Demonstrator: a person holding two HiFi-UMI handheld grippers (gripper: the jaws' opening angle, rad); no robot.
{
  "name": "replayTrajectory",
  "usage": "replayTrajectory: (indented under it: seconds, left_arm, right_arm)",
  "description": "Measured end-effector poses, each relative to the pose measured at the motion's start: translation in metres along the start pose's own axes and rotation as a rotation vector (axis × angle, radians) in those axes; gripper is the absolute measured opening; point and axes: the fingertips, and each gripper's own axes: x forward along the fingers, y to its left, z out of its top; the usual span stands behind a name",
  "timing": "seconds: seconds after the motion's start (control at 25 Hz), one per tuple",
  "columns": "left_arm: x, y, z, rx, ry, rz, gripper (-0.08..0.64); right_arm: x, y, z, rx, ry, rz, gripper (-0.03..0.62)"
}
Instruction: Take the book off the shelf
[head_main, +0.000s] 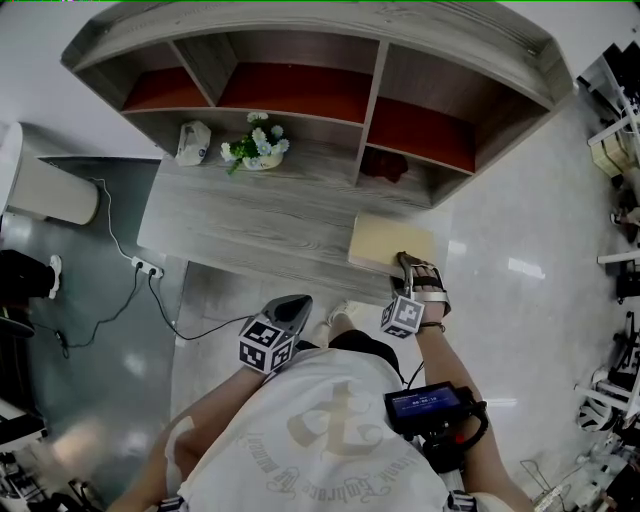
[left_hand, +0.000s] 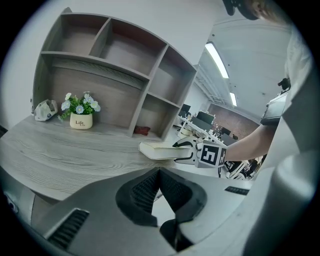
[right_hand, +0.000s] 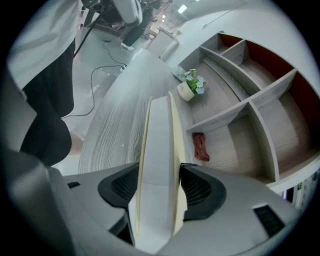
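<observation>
The right claw (right_hand: 160, 171) grasps the book (right_hand: 159, 132) across both covers at its near edge, and the left claw (left_hand: 159, 172) is clenched on nothing. The book lies flat on the table (head_main: 250, 225), off the shelf (head_main: 372, 105). It looks stiff, thick and fairly heavy, so a deep bite across the covers suits it best.

The table (head_main: 250, 225) lies bare across its middle and left front, leaving broad room to pass. The book (head_main: 385, 243) fills the right front corner. At the back a flower pot (head_main: 262, 158) and a pale bundle (head_main: 192, 143) stand under the shelf (head_main: 372, 100), and a dark red item (head_main: 385, 165) sits in its lower right compartment.
</observation>
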Motion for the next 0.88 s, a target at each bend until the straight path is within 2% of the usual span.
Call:
replayTrajectory:
  seconds: [0.48,0.6,0.68,0.88]
  left_arm:
    - [-0.003,0.008,-0.011,-0.061,0.012,0.007,0.009]
    - [-0.004,0.010,-0.011,-0.066,0.015,0.008,0.009]
    - [-0.009,0.014,-0.010,-0.070,0.012,0.013,0.009]
    - [-0.011,0.013,-0.016,-0.098,0.005,0.017,0.009]
  right_arm:
    - [0.015,0.027,0.000,0.006,0.046,0.081,0.330]
    - [0.017,0.039,0.000,0.005,0.055,0.125,0.337]
    - [0.020,0.048,0.004,0.009,0.052,0.140,0.282]
    - [0.014,0.048,-0.001,0.038,0.047,0.149,0.264]
